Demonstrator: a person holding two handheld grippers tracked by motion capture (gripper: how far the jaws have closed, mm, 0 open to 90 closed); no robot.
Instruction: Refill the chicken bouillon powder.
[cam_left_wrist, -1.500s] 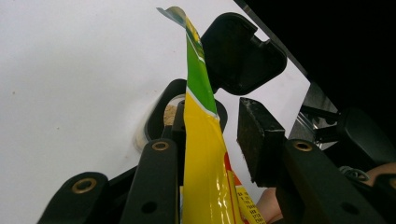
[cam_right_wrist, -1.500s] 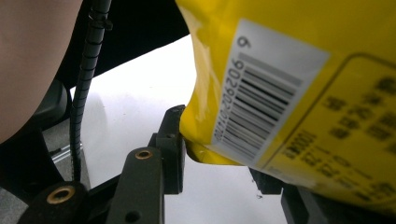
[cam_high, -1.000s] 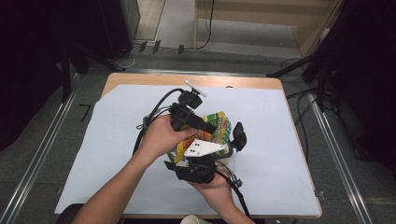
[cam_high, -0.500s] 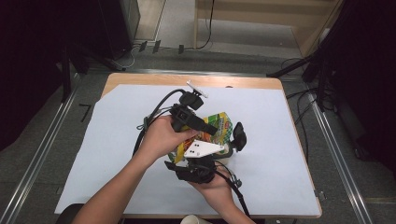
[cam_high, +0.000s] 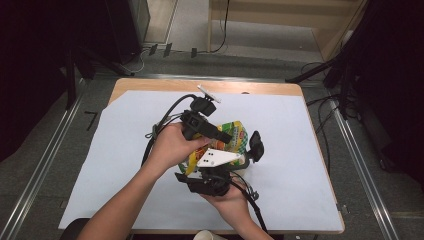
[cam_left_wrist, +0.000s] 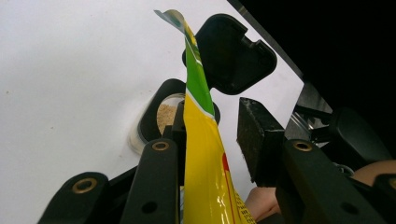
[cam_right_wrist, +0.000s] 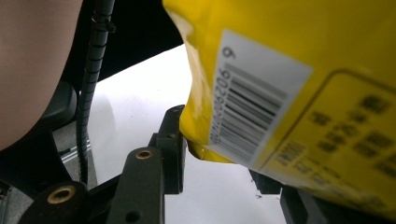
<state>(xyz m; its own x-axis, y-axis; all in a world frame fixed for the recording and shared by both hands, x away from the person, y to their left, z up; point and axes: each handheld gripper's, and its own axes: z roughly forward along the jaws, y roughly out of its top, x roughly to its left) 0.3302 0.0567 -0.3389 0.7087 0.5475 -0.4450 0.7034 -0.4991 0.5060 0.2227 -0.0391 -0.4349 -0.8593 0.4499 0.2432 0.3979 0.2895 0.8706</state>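
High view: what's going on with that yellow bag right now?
A person holds a tool in each hand over the white table cover, working one yellow and green snack bag between them. The left tool has the bag's top edge between its jaws, though a gap shows on one side. The right tool has the barcode end between its jaws. Below sits a small open container of tan powder.

Bright, even overhead light; dark surroundings; close-up barcode and print blurred
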